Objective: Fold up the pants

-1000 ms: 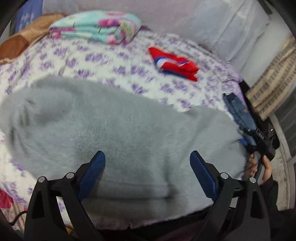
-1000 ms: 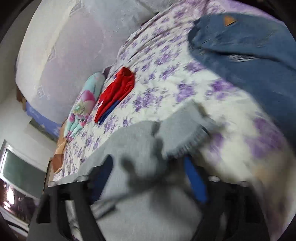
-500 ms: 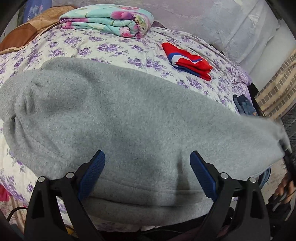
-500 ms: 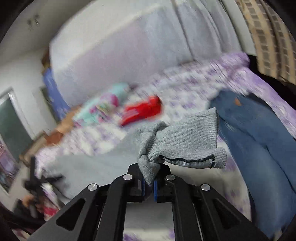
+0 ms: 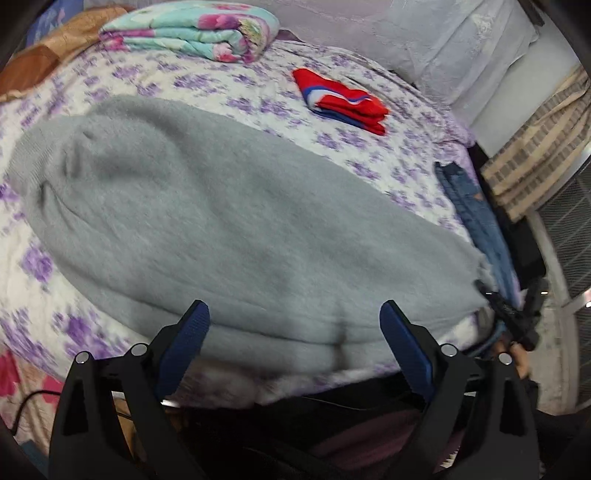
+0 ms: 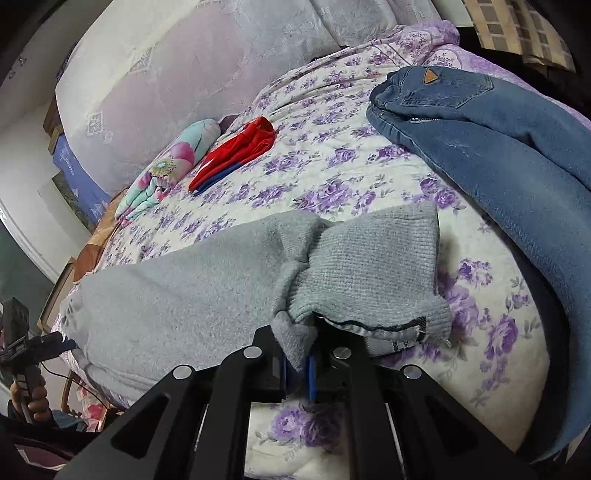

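Grey fleece pants (image 5: 229, 221) lie stretched across the floral bed, waist end at the left, ribbed cuff end at the right. My left gripper (image 5: 293, 332) is open and empty, hovering over the near edge of the pants. My right gripper (image 6: 299, 365) is shut on the ribbed grey cuff (image 6: 369, 273), which bunches at the pads and rests low on the bed. The right gripper also shows in the left wrist view (image 5: 517, 321) at the pants' right end.
Blue jeans (image 6: 498, 158) lie along the bed's right side. A folded red garment (image 5: 343, 99) and a folded floral blanket (image 5: 195, 29) sit toward the back. A padded headboard (image 6: 203, 62) stands behind. The bed edge is just below my left gripper.
My right gripper closed on the cuff, lifted it, then lowered it back onto the bed at the right. The pants now lie stretched flat. The left gripper stayed open.
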A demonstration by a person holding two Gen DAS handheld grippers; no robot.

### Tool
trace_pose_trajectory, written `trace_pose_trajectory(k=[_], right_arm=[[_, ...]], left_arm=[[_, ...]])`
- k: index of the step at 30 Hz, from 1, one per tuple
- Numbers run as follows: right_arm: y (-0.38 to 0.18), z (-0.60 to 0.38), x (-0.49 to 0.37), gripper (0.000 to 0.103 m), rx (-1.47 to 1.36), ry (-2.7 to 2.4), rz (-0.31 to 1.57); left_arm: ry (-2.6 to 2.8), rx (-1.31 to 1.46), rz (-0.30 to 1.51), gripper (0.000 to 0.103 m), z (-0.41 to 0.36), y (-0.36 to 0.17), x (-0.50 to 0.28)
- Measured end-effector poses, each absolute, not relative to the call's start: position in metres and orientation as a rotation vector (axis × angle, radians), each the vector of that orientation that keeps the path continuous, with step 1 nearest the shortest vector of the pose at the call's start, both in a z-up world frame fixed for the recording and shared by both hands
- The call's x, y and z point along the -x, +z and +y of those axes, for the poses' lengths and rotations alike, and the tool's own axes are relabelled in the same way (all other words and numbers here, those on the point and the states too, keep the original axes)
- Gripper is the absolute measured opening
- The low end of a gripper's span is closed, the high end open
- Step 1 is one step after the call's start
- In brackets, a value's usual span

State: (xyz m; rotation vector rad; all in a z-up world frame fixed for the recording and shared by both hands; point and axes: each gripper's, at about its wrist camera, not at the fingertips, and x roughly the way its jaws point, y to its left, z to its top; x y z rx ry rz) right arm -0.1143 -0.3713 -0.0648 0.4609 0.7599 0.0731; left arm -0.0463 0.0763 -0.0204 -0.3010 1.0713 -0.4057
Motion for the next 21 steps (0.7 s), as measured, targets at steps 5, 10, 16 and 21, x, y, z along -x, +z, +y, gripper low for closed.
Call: trace_pose_trajectory(k=[5,10,16,21], right_arm=[[-0.066,-0.373,0.114,0.008,-0.468,0.088,0.756],[-0.067,-0.373,0.116,0.008,-0.473,0.096,0.756],[-0.067,-0.373,0.117,0.009,-0.479,0.106,0.757],[-0.069,-0.374,0.118,0.009,-0.486,0.112,0.751]], left_arm=[[-0.42,0.389,1.115,0.09,0.069,-0.032,0.042],[-0.402,0.429,1.219,0.076,0.065,-0.057,0.033],[-0.377,0.416,1.244,0.074,0.065,-0.053,0.043],[-0.359,0.525,1.257,0.08,0.069,-0.064,0.029]])
